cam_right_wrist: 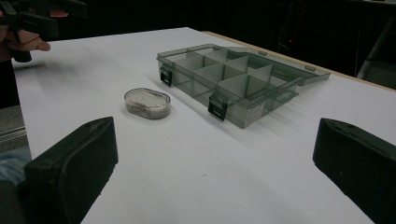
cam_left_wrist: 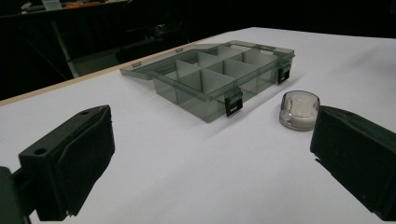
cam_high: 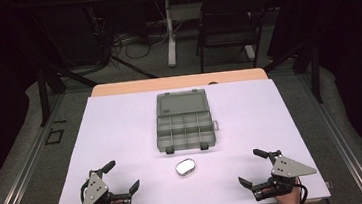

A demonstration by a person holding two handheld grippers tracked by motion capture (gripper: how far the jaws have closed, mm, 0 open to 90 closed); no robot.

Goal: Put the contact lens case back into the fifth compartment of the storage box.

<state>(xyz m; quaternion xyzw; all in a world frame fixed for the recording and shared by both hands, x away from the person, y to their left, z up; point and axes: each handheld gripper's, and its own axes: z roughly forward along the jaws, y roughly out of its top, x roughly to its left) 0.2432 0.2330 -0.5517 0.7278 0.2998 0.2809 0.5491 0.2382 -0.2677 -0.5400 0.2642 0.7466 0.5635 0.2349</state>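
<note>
Just before open box: small oval case, probably light, slick; pinch long sides. Both hand-held grippers, left and right, agape, empty.

A white counter with a wooden far edge stands before a dark folding chair, a white table leg and floor cables.

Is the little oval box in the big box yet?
Not yet. Done: the organizer box lies with its lid open, compartments bare. In hand: nothing; the left gripper and right gripper sit open near the table's front edge. Left: the small oval case lies on the table before the organizer, untouched.
</note>
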